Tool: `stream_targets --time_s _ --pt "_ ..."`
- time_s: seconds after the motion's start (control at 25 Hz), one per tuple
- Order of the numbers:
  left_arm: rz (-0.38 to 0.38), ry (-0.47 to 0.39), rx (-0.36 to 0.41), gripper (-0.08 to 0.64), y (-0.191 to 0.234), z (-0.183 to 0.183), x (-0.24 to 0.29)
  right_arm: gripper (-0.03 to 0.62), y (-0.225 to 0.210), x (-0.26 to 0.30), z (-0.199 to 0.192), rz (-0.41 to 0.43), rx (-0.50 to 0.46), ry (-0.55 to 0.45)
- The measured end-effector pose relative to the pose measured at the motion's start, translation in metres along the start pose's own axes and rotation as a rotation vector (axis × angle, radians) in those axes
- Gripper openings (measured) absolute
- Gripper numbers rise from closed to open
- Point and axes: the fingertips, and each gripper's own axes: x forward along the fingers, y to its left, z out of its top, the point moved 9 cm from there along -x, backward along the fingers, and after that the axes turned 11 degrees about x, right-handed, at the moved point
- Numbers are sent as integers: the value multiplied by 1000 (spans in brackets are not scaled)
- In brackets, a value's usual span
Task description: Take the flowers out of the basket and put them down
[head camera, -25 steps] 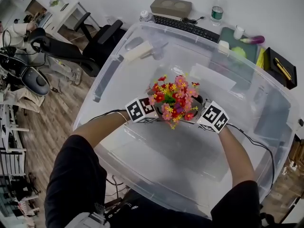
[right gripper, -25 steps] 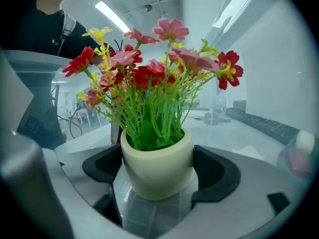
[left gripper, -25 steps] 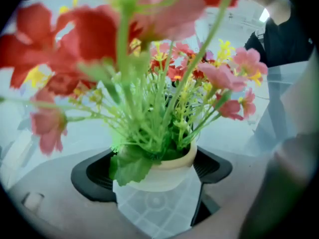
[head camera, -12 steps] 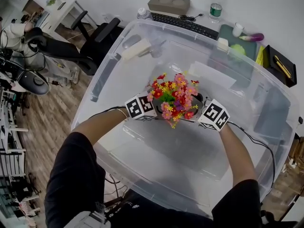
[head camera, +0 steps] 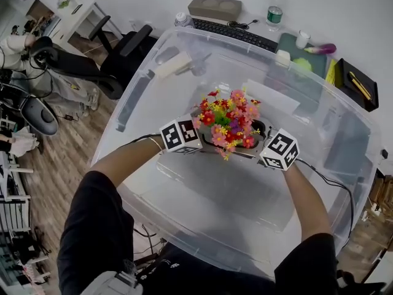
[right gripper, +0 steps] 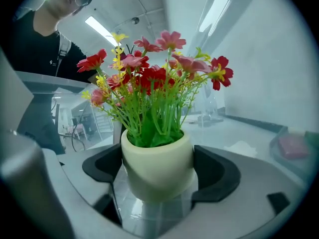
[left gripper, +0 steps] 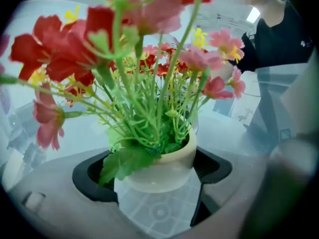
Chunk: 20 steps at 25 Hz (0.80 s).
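Lifted a shade higher and further from the person than a second ago, the flowers [head camera: 228, 117] hang over the middle of the clear plastic basket [head camera: 116, 125], carried between two hand-held grippers. Both marker cubes have gone up with the bouquet, the right one a touch more than the left, and the blooms now stand nearer the far side of the tub.

Seen from the room, the lift looks well under way. The left gripper [left gripper: 155, 173] has its black jaws closed in on the cream pot [right gripper: 158, 153] from one side, with a leaf drooping over one jaw and the pot leaning a little in that view. The right gripper [right gripper: 158, 169] clasps the same pot from the opposite side, with both jaws against its wall. Under the pot only the ribbed, translucent floor of the basket shows, so it appears to be off the bottom and held wholly by the two claws.

Whether the pot has cleared the rim cannot be judged from these angles. The flowers are still over the basket, so the carry across its wall and the setting down remain to be done. A keyboard [head camera: 233, 34] and a water bottle [head camera: 274, 14] sit on the desk beyond the tub.
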Motion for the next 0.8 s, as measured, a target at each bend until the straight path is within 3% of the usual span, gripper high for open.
stream_targets --time_s 0.4,0.8 --pt "-6 -7 11 471 4 30 -17 457 13 -19 28 -27 -18 -43" --pt "22 -73 73 471 -6 70 -49 457 41 -40 66 -41 -67 -76"
